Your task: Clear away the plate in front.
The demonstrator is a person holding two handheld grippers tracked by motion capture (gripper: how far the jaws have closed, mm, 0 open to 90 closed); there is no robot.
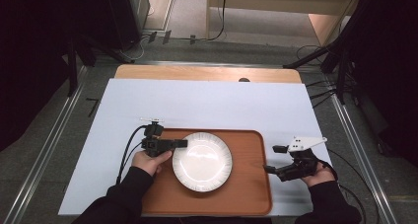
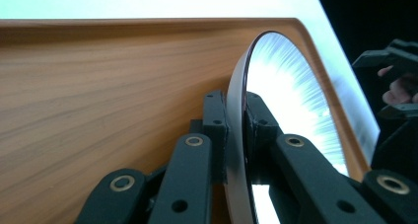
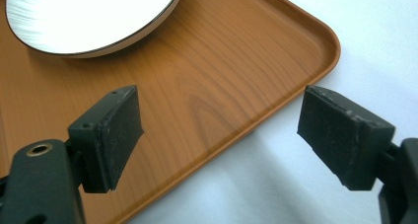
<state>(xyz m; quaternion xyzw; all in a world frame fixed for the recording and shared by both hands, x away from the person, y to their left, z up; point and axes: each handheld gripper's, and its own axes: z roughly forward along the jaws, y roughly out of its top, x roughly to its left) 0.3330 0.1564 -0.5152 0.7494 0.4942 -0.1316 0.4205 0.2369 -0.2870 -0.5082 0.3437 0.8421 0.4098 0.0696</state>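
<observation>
A: State the condition of the left gripper (image 1: 181,143).

B: Its jaws are closed on the near rim of the plate (image 1: 202,161), one pad above the rim and one below, as the left gripper view shows. The grip sits at the extreme edge, probably because that is the only part thin enough to fit between the pads.

A: Where is the plate relative to that gripper?

B: It extends straight ahead of the jaws over the tray (image 1: 249,184). Whether its far edge rests on the tray or is lifted clear cannot be told.

A: And the right gripper (image 1: 272,158)?

B: Jaws wide apart, holding nothing. It hovers just outside the tray's corner, with the plate ahead of it and to its left, well apart. I judge it is standing by, perhaps to steady the tray.

A: Describe the plate.

B: Round, white, shallow, with fine radial ribbing near the edge, a thin dark rim line and a glossy, strongly reflective face.
</observation>
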